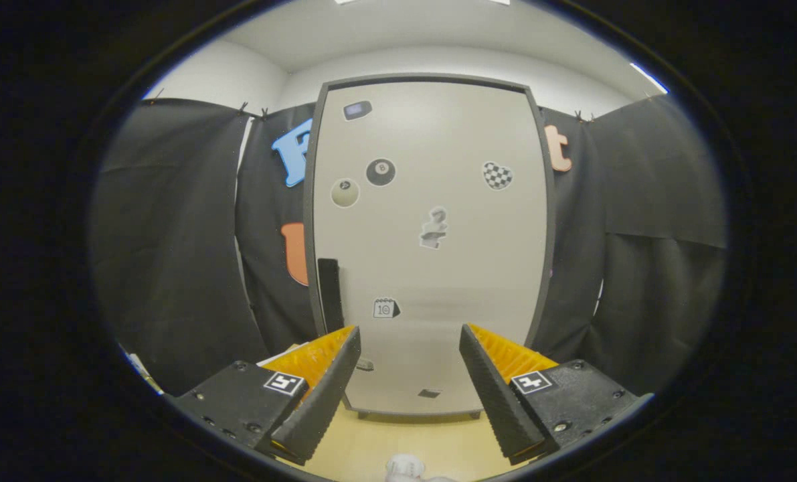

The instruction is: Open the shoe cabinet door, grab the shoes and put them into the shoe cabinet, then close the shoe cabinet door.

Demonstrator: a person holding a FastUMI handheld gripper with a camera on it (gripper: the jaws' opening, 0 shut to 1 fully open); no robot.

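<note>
Handle: dark vertical bar on door's left edge, just beyond left finger.
Door: shut, pale grey, dotted with stickers (billiard balls, checkered heart).
Hand-held gripper: fingers spread wide, pinching nothing, pointed at door's lower part.
Shoe: white bit on floor below fingers.

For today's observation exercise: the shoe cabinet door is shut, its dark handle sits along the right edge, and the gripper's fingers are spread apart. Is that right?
One slip: the gripper view shows the dark handle on the door's left edge. The door is shut and the gripper open.
</note>
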